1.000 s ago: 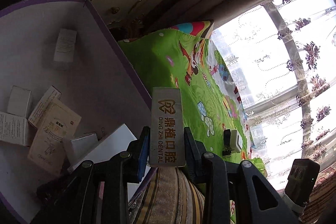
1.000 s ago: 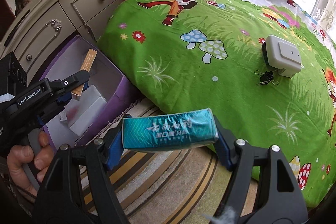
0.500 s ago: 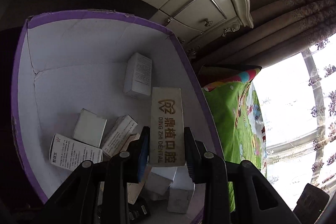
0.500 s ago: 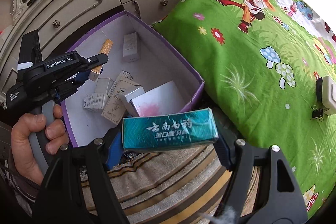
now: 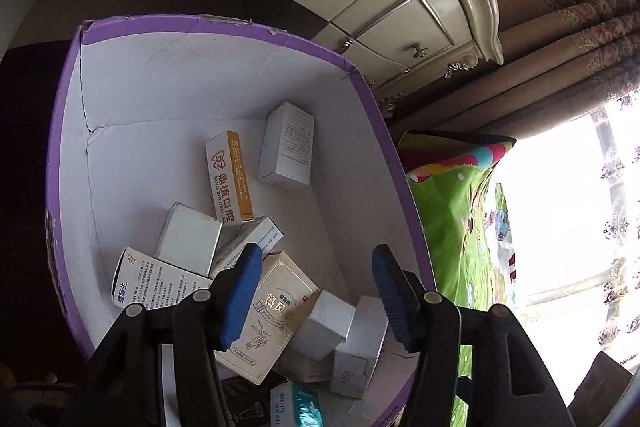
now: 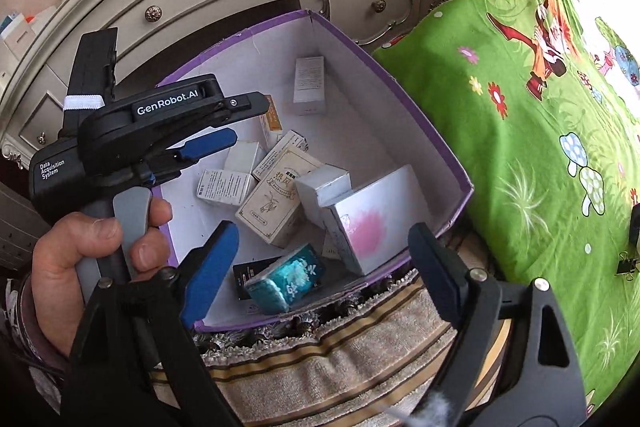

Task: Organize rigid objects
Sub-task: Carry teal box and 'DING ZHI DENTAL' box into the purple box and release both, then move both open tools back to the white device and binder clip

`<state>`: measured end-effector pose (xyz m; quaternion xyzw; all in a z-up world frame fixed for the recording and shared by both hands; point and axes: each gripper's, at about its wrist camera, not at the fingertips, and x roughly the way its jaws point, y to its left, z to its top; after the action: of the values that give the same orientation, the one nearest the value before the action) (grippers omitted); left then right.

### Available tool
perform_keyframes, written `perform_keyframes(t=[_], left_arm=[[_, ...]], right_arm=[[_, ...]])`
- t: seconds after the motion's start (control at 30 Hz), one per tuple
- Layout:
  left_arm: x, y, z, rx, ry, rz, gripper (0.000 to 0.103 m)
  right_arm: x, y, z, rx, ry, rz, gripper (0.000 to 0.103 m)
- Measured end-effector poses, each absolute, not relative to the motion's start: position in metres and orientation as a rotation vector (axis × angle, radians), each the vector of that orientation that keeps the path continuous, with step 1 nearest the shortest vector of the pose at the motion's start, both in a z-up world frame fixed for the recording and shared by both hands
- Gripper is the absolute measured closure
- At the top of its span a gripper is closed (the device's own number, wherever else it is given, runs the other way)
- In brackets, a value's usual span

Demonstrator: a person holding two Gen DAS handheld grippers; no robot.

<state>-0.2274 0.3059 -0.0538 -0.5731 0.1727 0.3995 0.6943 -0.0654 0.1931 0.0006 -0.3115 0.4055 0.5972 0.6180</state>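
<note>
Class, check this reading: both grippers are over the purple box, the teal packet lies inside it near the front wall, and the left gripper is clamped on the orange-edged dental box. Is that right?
One detail is wrong. The left gripper holds nothing: its jaws are opening and empty, and the orange-edged dental box lies loose in the purple box, as the left wrist view shows. The teal packet does lie near the front wall.

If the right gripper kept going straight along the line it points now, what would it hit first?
Most likely the teal box, lying just inside the near wall of the purple box, roughly in line between the opening jaws of the right gripper, which hold nothing. Depth is unclear; the pink-and-white box sits close beside.
</note>
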Motion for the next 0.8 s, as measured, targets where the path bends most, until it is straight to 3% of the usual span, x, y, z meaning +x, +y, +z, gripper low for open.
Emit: perform_keyframes(t=[0.43,0.8], left_arm=[[-0.204,0.289,-0.036,-1.216,0.44,0.868,0.045],[-0.173,0.277,-0.021,-1.16,0.487,0.836,0.045]], right_arm=[[-0.044,0.181,0.01,-0.664,0.92,1.35,0.014],[0.008,0.152,0.022,-0.594,0.882,1.232,0.007]])
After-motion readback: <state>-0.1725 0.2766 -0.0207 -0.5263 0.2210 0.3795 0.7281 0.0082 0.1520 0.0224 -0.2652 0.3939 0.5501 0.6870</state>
